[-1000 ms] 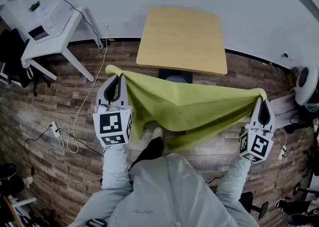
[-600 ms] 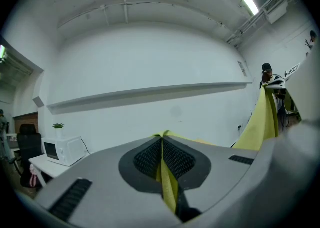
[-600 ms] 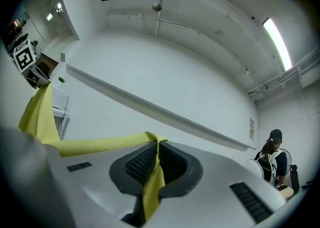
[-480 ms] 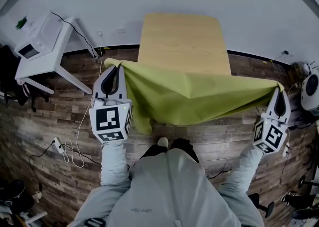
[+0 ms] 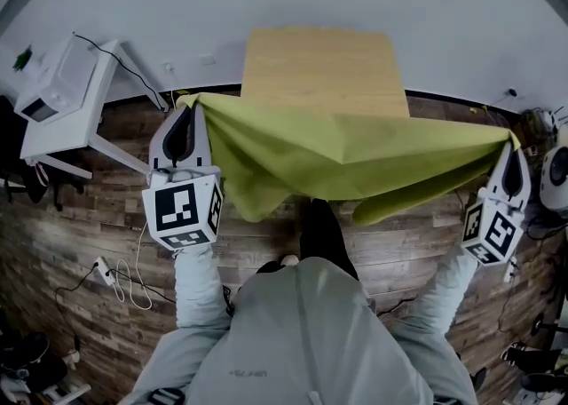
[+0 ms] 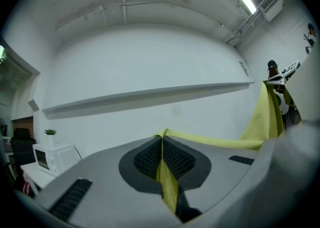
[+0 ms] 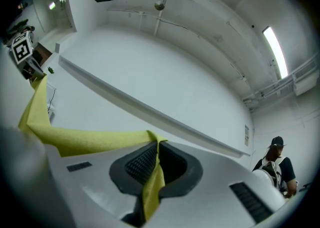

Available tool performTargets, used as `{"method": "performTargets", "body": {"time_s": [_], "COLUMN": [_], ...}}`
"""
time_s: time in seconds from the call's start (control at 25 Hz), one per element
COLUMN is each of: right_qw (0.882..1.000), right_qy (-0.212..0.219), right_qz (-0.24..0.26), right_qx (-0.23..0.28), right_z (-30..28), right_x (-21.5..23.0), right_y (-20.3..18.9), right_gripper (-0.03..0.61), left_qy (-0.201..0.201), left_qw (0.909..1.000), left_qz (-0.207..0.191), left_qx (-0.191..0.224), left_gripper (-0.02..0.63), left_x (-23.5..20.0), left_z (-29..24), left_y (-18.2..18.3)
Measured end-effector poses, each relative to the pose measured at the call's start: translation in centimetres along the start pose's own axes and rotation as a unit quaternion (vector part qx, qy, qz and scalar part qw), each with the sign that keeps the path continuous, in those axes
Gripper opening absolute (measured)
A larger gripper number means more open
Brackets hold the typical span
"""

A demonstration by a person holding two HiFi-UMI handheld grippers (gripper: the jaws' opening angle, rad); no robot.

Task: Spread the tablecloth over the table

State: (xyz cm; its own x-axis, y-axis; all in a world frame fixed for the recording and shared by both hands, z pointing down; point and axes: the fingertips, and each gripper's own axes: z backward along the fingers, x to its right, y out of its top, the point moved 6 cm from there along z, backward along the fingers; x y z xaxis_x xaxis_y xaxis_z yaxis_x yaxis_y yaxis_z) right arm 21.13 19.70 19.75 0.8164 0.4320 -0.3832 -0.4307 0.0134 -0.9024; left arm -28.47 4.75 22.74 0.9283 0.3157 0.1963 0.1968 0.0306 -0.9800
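A yellow-green tablecloth (image 5: 346, 156) hangs stretched between my two grippers, sagging in the middle over the near edge of a square wooden table (image 5: 324, 67). My left gripper (image 5: 184, 119) is shut on the cloth's left corner (image 6: 167, 182). At the far right, my right gripper (image 5: 513, 156) is shut on the other corner (image 7: 152, 187). Both grippers point level toward the white wall. The cloth's lower folds hide the table's near edge and its base.
A white side table (image 5: 67, 110) with a microwave (image 5: 49, 75) stands at the left. Cables and a power strip (image 5: 111, 270) lie on the wood floor. A fan (image 5: 555, 177) is at the right edge. A person in a cap (image 7: 275, 164) stands off to the right.
Both grippers have moved forward toward the table and slightly up, and the right one has swung outward. The cloth now reaches over the table's near edge and is pulled tauter.
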Motion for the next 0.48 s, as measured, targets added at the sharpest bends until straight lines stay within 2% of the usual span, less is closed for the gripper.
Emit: {"method": "performTargets", "body": {"time_s": [0.24,0.48], "right_qw": [1.000,0.998], "right_qy": [0.026,0.054], "right_qz": [-0.005,-0.004], "right_qx": [-0.014,-0.021], "right_z": [-9.8,-20.3], "right_x": [-2.6,-4.3], "right_y": [-3.6,-4.7], "right_gripper": [0.024,0.025], "left_qy": [0.022,0.044], "left_qw": [0.9996,0.9984], "left_qz": [-0.005,-0.006], "left_qx": [-0.019,-0.036], "left_gripper": [0.025,0.025], "left_x": [0.3,0.3], "left_z": [-9.0,-18.1], "left_y": [-1.0,0.1]}}
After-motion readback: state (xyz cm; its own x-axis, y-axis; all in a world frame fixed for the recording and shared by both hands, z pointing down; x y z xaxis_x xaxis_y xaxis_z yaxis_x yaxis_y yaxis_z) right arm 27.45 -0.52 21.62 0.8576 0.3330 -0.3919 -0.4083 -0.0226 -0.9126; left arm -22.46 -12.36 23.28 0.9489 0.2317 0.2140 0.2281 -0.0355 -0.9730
